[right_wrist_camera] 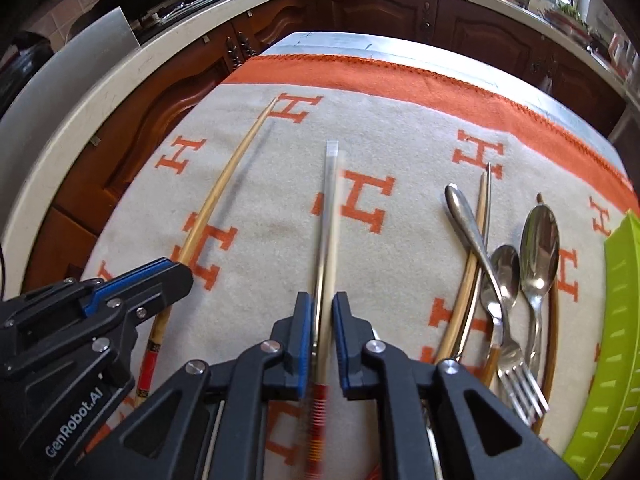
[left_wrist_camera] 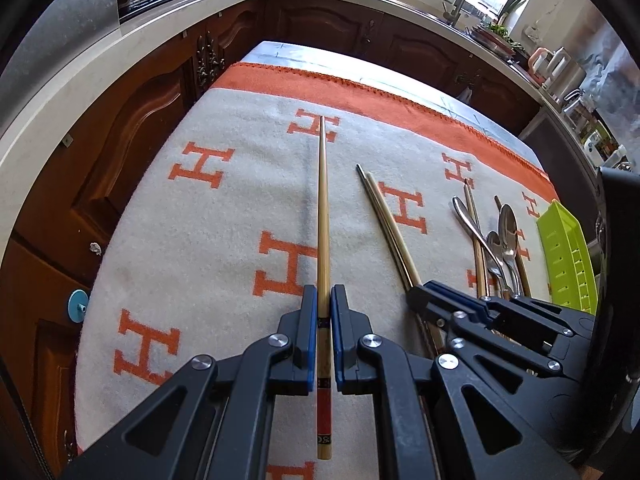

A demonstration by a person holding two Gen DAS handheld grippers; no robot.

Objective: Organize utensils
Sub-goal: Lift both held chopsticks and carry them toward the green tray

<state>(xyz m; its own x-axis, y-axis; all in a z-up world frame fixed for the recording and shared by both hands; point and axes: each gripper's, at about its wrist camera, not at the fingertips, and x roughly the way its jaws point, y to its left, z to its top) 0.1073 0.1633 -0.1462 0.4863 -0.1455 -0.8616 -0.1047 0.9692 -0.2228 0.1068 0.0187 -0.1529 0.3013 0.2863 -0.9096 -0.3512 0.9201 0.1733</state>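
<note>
Left wrist view: left gripper (left_wrist_camera: 324, 304) is clamped on a bamboo chopstick (left_wrist_camera: 323, 208). The stick's long axis runs straight out along the fingers, thin tip far ahead over the blanket (left_wrist_camera: 224, 216), red-banded butt sticking back past the pads toward the camera. It looks lifted, judging by the shadow line beside it. To its right a pair of chopsticks (left_wrist_camera: 386, 220) comes out from under the right gripper (left_wrist_camera: 418, 294). Further right, spoons (left_wrist_camera: 506, 236) and more chopsticks lie in a loose pile on the blanket, and the green tray (left_wrist_camera: 566, 256) sits at the far right edge, beyond the pile.

Right wrist view: right gripper (right_wrist_camera: 322, 312) has its pads pinched on two sticks (right_wrist_camera: 326, 220), one metallic, one pale. Both are motion-blurred, and I can't tell whether the two are aligned. Their axis also runs straight ahead along the fingers, butts with red stripes trailing back under the camera. Left gripper (right_wrist_camera: 176, 270) shows at lower left with its chopstick (right_wrist_camera: 224, 180) angling up and away. The spoon and fork pile (right_wrist_camera: 508, 280) is just right of the held sticks; the green tray (right_wrist_camera: 616, 320) is at the right border.

Key relation: tray lies to the right of both grippers, right hand nearer. My read: right hand drops off first, sticks swung parallel to the tray's long side; left follows across the pile.
</note>
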